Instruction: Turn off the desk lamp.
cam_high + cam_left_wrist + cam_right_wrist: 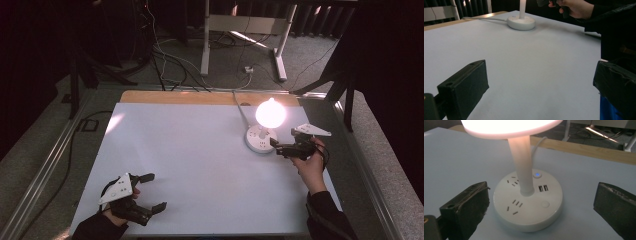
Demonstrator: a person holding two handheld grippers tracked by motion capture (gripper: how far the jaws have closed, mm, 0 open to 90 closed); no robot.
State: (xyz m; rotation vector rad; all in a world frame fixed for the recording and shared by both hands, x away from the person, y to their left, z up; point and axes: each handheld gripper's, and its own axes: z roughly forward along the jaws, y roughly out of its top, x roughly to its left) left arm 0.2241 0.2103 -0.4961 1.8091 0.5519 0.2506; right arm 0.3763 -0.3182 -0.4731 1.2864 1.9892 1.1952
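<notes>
High view: lit lamp (262,131) stood at far right of the table (200,165); right gripper (278,147) just beside its base, jaws apart; left gripper (153,192) at near left, jaws wide apart, holding nothing.
Left gripper view: lamp base (521,22) far off, well apart from jaws.
Right gripper view: round base (529,203) with sockets between the spread jaws, untouched.

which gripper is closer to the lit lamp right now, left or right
Right. The right gripper sits just beside the lamp, its open jaws framing the round base without touching it. The left gripper rests open at the near left corner of the table, far from it.
</notes>
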